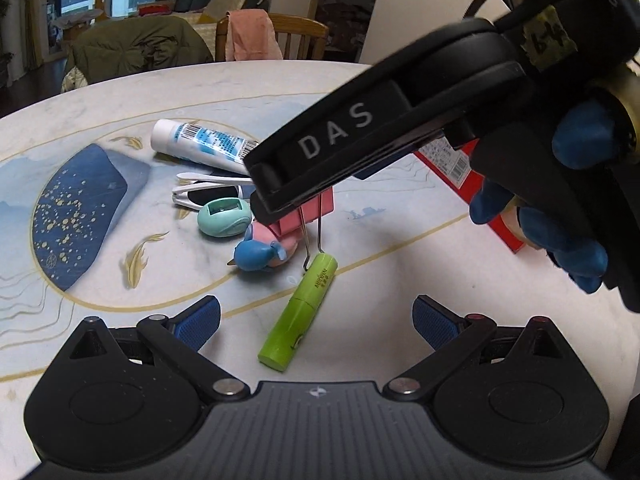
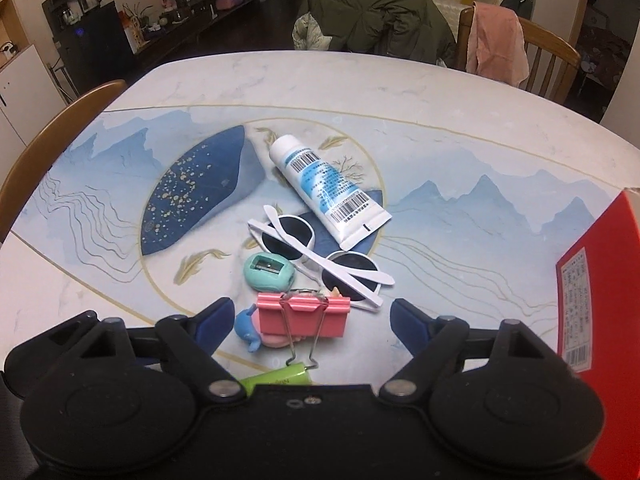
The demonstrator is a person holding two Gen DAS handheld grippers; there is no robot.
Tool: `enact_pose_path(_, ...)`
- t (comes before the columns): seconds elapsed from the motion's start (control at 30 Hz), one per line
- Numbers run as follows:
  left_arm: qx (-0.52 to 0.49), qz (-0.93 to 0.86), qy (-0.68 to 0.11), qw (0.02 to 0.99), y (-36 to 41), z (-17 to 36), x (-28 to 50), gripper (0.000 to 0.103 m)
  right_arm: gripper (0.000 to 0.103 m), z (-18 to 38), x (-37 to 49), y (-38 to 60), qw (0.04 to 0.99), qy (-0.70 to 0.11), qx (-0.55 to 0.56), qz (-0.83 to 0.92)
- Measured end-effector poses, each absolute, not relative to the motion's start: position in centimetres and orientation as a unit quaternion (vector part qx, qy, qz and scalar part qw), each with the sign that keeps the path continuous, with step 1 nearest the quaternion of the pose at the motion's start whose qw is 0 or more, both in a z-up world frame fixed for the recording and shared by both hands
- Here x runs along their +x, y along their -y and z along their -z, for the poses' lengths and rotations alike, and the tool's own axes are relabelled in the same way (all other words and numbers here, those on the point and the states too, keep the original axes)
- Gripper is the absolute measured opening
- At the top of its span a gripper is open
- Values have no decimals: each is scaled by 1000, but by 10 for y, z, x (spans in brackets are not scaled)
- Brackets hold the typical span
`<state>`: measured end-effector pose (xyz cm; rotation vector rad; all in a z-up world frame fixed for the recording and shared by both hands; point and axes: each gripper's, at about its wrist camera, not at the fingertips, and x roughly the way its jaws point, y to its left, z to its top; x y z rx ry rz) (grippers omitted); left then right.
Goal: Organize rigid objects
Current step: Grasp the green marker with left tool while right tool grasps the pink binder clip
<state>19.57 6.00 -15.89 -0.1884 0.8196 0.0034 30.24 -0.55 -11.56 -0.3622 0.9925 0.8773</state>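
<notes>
A pile of small items lies on the painted table (image 2: 440, 100). It holds a pink binder clip (image 2: 304, 314), a blue and pink toy figure (image 2: 248, 330), a teal sharpener (image 2: 270, 272), white sunglasses (image 2: 320, 256) and a white tube (image 2: 324, 184). My right gripper (image 2: 312, 326) is open, its blue pads either side of the clip and not touching it. In the left wrist view its black housing (image 1: 360, 136) hangs over the clip (image 1: 320, 204). My left gripper (image 1: 316, 320) is open above a green stick (image 1: 298, 312), which lies untouched between the fingers.
A red box (image 2: 600, 288) stands at the table's right edge, close to the right gripper. A blue-gloved hand (image 1: 580, 140) holds the right gripper. Wooden chairs (image 2: 552, 52) with a coat and a pink cloth stand behind the far edge.
</notes>
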Motion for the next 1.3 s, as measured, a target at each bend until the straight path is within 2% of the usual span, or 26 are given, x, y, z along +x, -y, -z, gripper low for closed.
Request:
enact_pose_path(0.27, -70, -7, -407, 911, -63, 168, 203, 101, 71, 120, 305, -1, 770, -460, -169, -409)
enact_pose_path(0.3, -69, -6, -408, 911, -62, 168, 203, 97, 70, 120, 306, -2, 770, -461, -171, -407)
enact_pose_path(0.37, -62, -6, -413, 909, -60, 169, 205, 80, 63, 123, 306, -3, 768, -464, -175, -406)
enact_pose_path(0.5, -48, -5, -411, 910, -56, 167, 205, 65, 54, 124, 305, -2, 768, -466, -169, -405)
enact_pose_path(0.57, -41, -6, -411, 911, -55, 167, 206, 50, 49, 124, 305, -2, 768, -466, -169, -406)
enact_pose_path(0.67, -40, 2, -412, 910, -54, 166, 206, 36, 48, 124, 304, -1, 769, -465, -169, -405)
enact_pose_path(0.77, -35, 1, -414, 909, -52, 165, 206, 31, 48, 123, 303, 0, 768, -464, -168, -407)
enact_pose_path(0.83, -37, -1, -416, 909, -52, 165, 207, 24, 48, 120, 302, 1, 770, -462, -166, -408)
enact_pose_path(0.93, -38, 2, -418, 908, -51, 165, 207, 22, 48, 115, 300, 5, 774, -456, -161, -409)
enact_pose_path(1.03, -42, -2, -420, 907, -51, 165, 207, 16, 48, 108, 299, 11, 779, -451, -155, -407)
enact_pose_path(1.3, -72, -2, -422, 904, -55, 162, 199, 16, 48, 89, 292, 38, 790, -447, -125, -400)
